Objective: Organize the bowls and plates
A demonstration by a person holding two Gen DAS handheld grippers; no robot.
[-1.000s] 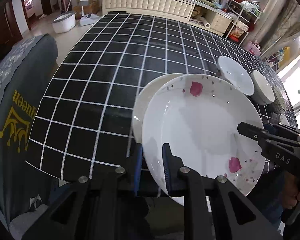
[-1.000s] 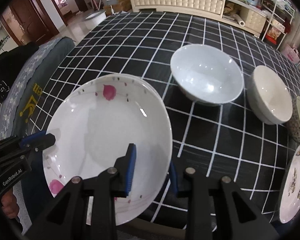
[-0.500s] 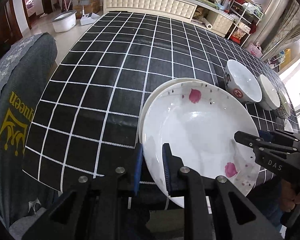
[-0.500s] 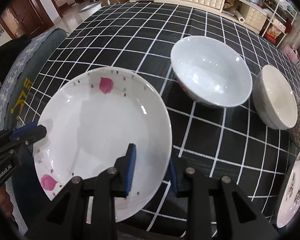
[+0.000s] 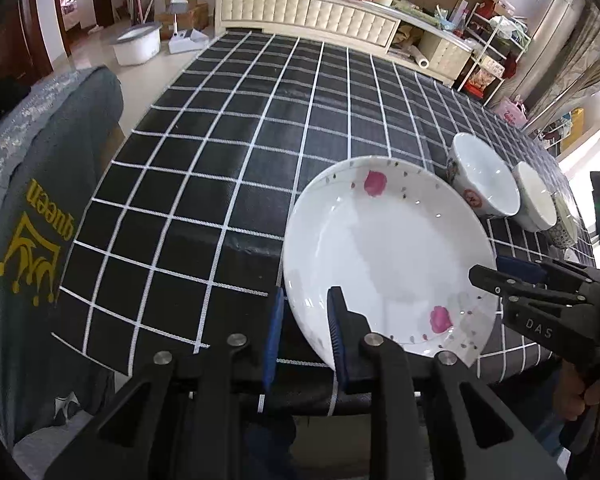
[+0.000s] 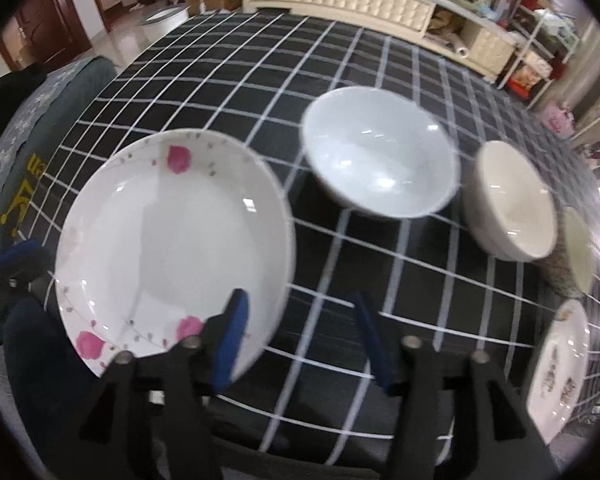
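Left tongs [image 5: 303, 322]: clamped on the near-left rim of the pink-flowered plate [image 5: 384, 264], one blue pad under the edge, the other over it. Probably kept there to steady the plate while the other side lets go.

Right tongs [image 6: 298, 334]: opening at this moment, pads apart. Left pad overlapping the plate's near-right rim in the right wrist view, right pad out over bare cloth; no squeeze on the rim visible. From the left wrist view, seen at the plate's right edge, tips just beside the rim.

Plate itself: at the near edge of the desk [image 5: 228, 148], seemingly resting on a second white plate whose rim peeps out along the far left side; hard to say whether fully settled or a touch tilted. Likely a stack of matching plates being built at this corner, hence the two-sided hold for a level set-down.

Further out, to the right of the plate: large white bowl [image 6: 380, 152] just beside it, then cream bowl [image 6: 512, 200], then a patterned bowl [image 6: 576, 248] partly cut off. Patterned plate [image 6: 556, 364] alone at the near right edge, well apart from the stack. Bowls lined up in a row, not yet nested.

Judged next: release on the left too, then attention to the bowls or the lone plate.

Left of the desk: grey cushion [image 5: 40, 232] with yellow lettering.
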